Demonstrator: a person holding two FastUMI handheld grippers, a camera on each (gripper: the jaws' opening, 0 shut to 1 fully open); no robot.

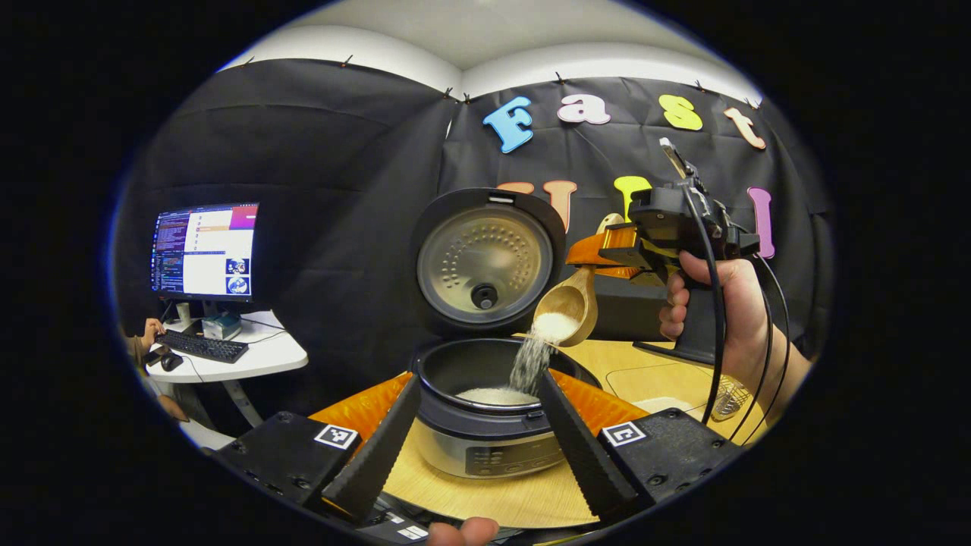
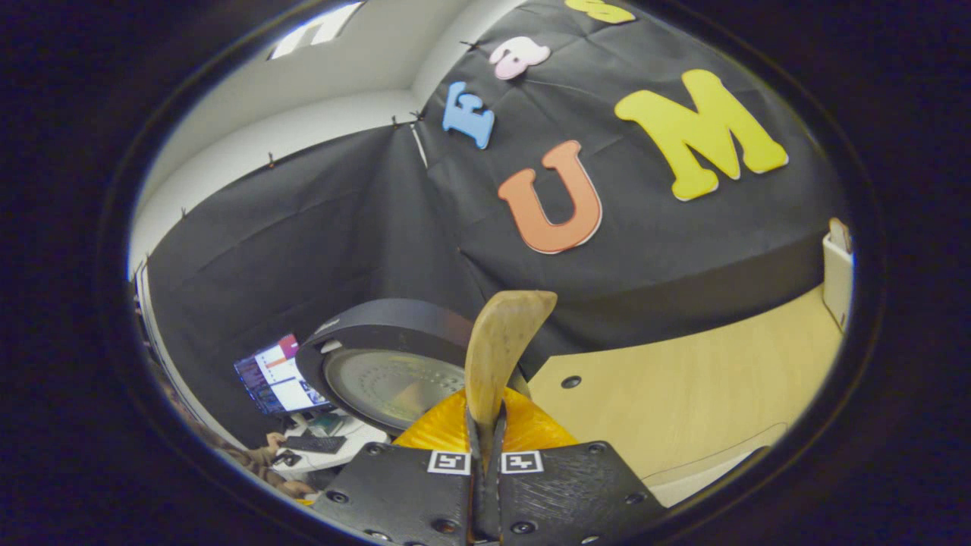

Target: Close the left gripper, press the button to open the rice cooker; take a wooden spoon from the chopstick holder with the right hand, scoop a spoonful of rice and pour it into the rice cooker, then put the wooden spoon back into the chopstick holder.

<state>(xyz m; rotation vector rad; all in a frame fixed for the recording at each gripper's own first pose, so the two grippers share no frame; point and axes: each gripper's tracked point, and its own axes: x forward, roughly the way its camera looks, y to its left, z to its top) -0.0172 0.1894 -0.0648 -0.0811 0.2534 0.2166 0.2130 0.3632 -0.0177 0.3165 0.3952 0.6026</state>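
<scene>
The rice cooker [image 1: 485, 447] stands on the wooden table with its lid [image 1: 485, 262] swung up, and white rice lies in the inner pot [image 1: 455, 368]. My left gripper [image 1: 478, 378] is open, one finger on each side of the cooker's front. Above the pot's right rim, the wooden spoon [image 1: 567, 303] is tipped and rice streams from it into the pot. My right gripper [image 1: 601, 254], held by a hand [image 1: 717, 303], is shut on the spoon's handle. In the right gripper view the handle's end [image 2: 501, 341] sticks up between the shut fingers of the right gripper [image 2: 485, 447], with the cooker lid [image 2: 379, 371] beyond.
A wire chopstick holder [image 1: 730, 396] stands on the table [image 1: 607, 364] at the right, with a pale dish [image 1: 661, 404] beside it. At the far left, a person sits at a white desk [image 1: 250, 356] with a monitor [image 1: 205, 250] and keyboard. A white object [image 2: 836, 280] sits at the table's far edge.
</scene>
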